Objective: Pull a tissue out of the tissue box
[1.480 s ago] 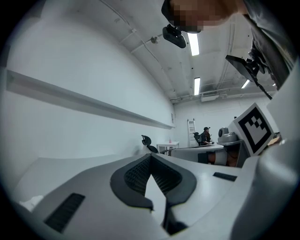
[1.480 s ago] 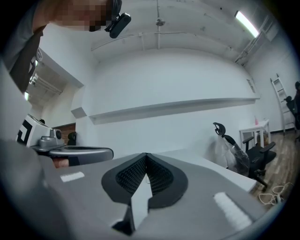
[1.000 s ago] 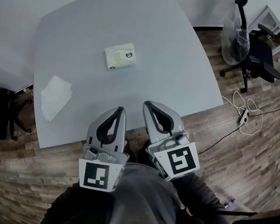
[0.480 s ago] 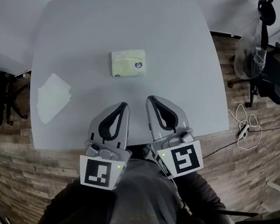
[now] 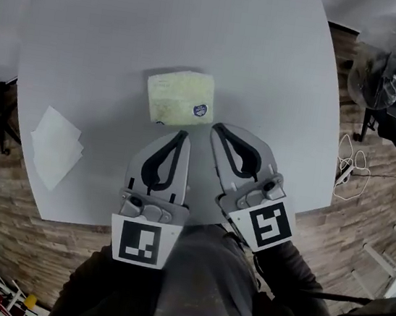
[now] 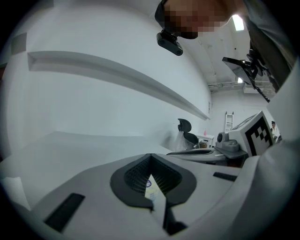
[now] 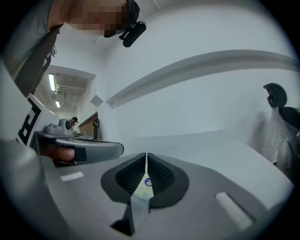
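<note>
Head view first: the tissue box point(image 5: 181, 98) sits flat around the middle of the grey bench point(image 5: 129, 27). It's pale yellowish, with a little round blue sticker near its right end. Both tools are on the near side of it, tips pointing at it. The left hand-held gripper point(image 5: 179, 138) has its tip just short of the box's near edge. The right hand-held gripper point(image 5: 218, 129) has its tip right by the box's near right corner. Can't tell from here if either one actually touches it. A loose white tissue sheet point(image 5: 55, 147) lies well off to the left by the bench edge. A white cable point(image 5: 350, 164) is on the wood floor at the right.

Left gripper view: the left hand-held gripper point(image 6: 150, 157) has its jaws pressed together at the tips, nothing between them. A sliver of the tissue box point(image 6: 151, 183) shows through the gap behind the tips. The other tool point(image 6: 234, 145) is at the right.

Right gripper view: same deal. The right hand-held gripper point(image 7: 146, 155) has its jaws closed up tip to tip and empty. The tissue box point(image 7: 145, 183) and its blue sticker peek through the opening.
</note>
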`<state>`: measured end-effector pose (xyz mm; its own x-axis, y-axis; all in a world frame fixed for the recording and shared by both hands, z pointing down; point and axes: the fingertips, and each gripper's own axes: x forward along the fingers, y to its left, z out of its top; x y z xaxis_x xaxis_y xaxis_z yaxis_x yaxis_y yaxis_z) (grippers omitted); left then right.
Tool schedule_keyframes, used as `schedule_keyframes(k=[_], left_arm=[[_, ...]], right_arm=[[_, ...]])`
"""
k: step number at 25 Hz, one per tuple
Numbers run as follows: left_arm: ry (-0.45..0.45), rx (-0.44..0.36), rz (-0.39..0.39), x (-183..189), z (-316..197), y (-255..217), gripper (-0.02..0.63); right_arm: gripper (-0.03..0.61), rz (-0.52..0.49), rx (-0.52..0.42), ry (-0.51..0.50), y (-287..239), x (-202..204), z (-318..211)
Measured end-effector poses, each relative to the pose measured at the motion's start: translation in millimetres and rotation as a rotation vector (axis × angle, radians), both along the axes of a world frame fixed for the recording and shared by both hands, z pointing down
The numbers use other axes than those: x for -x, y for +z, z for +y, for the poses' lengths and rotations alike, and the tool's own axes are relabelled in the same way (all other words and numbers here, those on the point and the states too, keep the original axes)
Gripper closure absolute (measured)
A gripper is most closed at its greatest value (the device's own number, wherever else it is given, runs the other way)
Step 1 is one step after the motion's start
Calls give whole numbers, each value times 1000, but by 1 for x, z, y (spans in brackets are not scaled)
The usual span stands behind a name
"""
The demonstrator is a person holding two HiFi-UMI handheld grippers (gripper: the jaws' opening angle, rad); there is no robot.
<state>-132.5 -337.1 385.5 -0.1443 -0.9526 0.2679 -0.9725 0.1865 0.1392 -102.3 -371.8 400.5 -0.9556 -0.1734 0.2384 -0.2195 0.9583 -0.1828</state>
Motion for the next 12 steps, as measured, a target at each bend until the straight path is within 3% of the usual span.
schedule_keyframes(k=[8,12], left_arm=[[-4,79,75,16,-14,51,617],[-10,107,92,22,-15,65,617]], right_arm=[[500,102,-119,-141,49,28,-18],[497,137,-130,-182,67,37,-17]])
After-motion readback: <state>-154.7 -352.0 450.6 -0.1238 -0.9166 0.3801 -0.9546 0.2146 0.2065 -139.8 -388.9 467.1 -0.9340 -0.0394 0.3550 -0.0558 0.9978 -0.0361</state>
